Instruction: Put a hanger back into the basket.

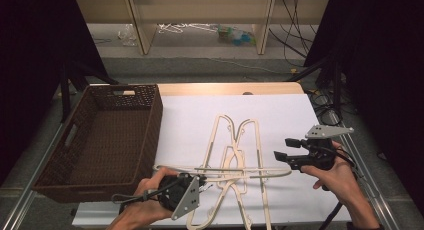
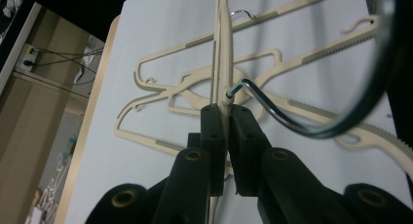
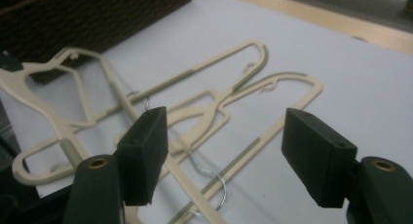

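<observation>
My left gripper (image 1: 201, 180) at the front of the table is shut on a cream plastic hanger (image 1: 250, 171), which stretches sideways across the sheet. In the left gripper view its jaws (image 2: 225, 109) pinch this hanger (image 2: 221, 48) edge-on, just beside its metal hook (image 2: 263, 100). Other cream hangers (image 1: 235, 135) lie overlapped on the white sheet beneath it. My right gripper (image 1: 284, 148) hovers at the right end of the held hanger, jaws open. In the right gripper view (image 3: 226, 136) nothing sits between its pads, and the hangers (image 3: 234, 95) lie below.
A dark brown wicker basket (image 1: 156, 120) stands at the left of the table, touching the white sheet (image 1: 280, 110). The table's wooden edge (image 1: 230, 88) runs along the back. Beyond it are shelf legs, cables and clutter on the floor.
</observation>
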A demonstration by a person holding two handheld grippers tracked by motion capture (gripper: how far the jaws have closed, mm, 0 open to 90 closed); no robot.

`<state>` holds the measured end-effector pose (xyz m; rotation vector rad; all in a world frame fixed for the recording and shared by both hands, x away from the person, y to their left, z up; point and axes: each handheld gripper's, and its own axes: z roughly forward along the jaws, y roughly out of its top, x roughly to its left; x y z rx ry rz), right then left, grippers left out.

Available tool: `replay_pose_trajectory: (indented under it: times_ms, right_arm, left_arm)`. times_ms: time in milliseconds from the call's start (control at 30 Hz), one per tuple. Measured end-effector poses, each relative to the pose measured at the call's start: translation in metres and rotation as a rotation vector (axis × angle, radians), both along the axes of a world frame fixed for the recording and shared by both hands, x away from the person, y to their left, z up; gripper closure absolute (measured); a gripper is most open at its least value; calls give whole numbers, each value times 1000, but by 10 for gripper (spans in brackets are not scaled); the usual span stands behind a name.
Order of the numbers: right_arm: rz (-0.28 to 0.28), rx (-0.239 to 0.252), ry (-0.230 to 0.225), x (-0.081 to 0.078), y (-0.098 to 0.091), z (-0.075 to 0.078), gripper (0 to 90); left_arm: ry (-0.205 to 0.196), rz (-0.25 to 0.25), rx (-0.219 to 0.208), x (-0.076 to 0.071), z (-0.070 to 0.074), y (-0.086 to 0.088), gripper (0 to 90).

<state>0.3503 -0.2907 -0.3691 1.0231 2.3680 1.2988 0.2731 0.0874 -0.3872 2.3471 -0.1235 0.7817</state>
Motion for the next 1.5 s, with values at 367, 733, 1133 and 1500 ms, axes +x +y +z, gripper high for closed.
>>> replay_pose_trajectory:
  times_ms: [367,733,1133,1500]
  right_arm:
    - [-156,135,-80,-4,-30,20,328]
    - [-206,208,-61,-5,-43,16,303]
    - [-175,216,-36,-7,-34,1,303]
    - [-119,172,9,-13,-21,-20,303]
  left_arm:
    - [166,101,-204,11,36,29,859]
    - [284,188,-352,33,55,45,860]
    - [431,208,-516,43,89,56,860]
    - [515,256,-654,40,124,92,860]
